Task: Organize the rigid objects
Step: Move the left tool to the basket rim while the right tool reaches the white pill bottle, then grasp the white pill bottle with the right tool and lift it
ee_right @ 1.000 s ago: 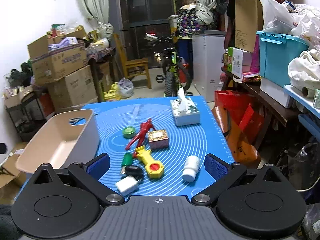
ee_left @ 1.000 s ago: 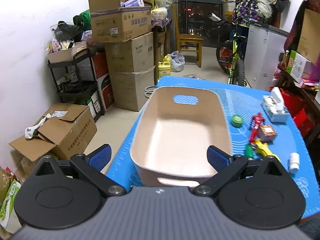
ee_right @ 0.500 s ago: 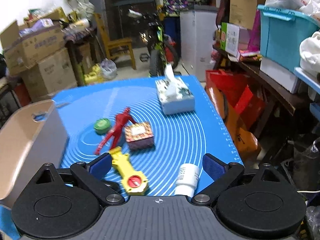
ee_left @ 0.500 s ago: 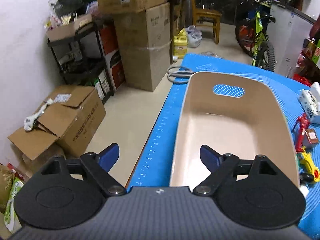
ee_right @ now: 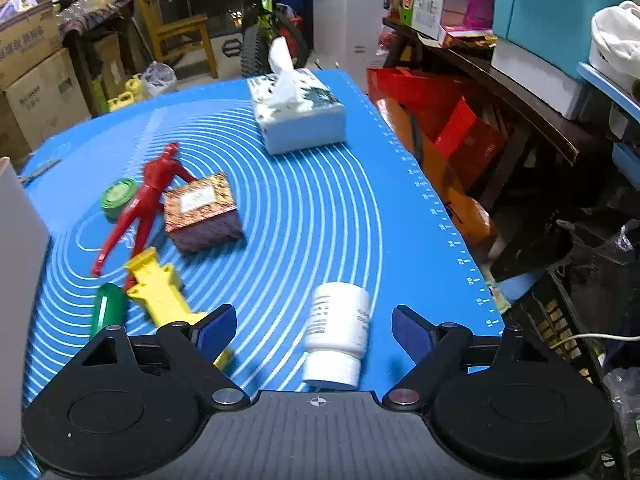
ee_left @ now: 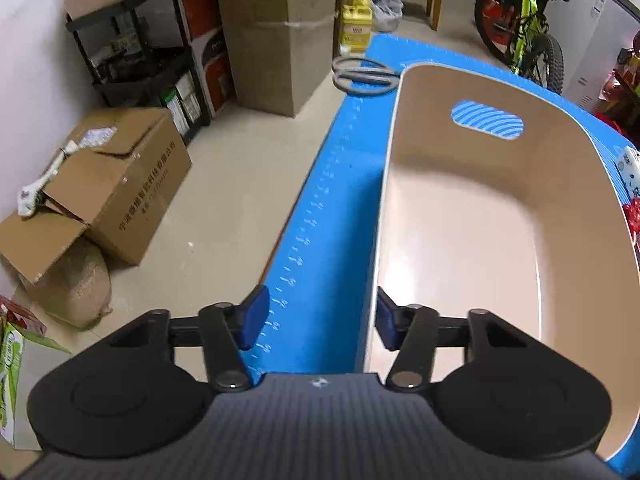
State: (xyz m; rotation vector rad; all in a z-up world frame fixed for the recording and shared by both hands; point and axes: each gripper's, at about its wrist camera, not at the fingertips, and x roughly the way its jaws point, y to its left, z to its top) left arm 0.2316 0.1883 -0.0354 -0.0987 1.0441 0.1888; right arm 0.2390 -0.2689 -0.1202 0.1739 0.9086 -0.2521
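Observation:
A beige plastic bin (ee_left: 472, 216) stands on the blue mat (ee_left: 332, 240); its wall also shows in the right wrist view (ee_right: 16, 248). My left gripper (ee_left: 320, 324) is open, straddling the bin's left rim near its front corner. My right gripper (ee_right: 312, 330) is open, with a white pill bottle (ee_right: 338, 332) lying between its fingers. On the mat lie a yellow toy (ee_right: 160, 292), a green capsule (ee_right: 106, 308), a red figure (ee_right: 146, 196), a patterned box (ee_right: 202, 210) and a green disc (ee_right: 116, 196).
A tissue box (ee_right: 298, 114) sits at the mat's far side. Scissors (ee_left: 364, 74) lie on the mat's far left corner. Cardboard boxes (ee_left: 100, 184), a black shelf rack (ee_left: 136, 64) and a bicycle (ee_left: 528, 28) stand around the table. Red bags (ee_right: 448, 136) sit right of it.
My left gripper moved left and down over the bin's left rim and narrowed. My right gripper moved forward and down until the white bottle lay between its fingers.

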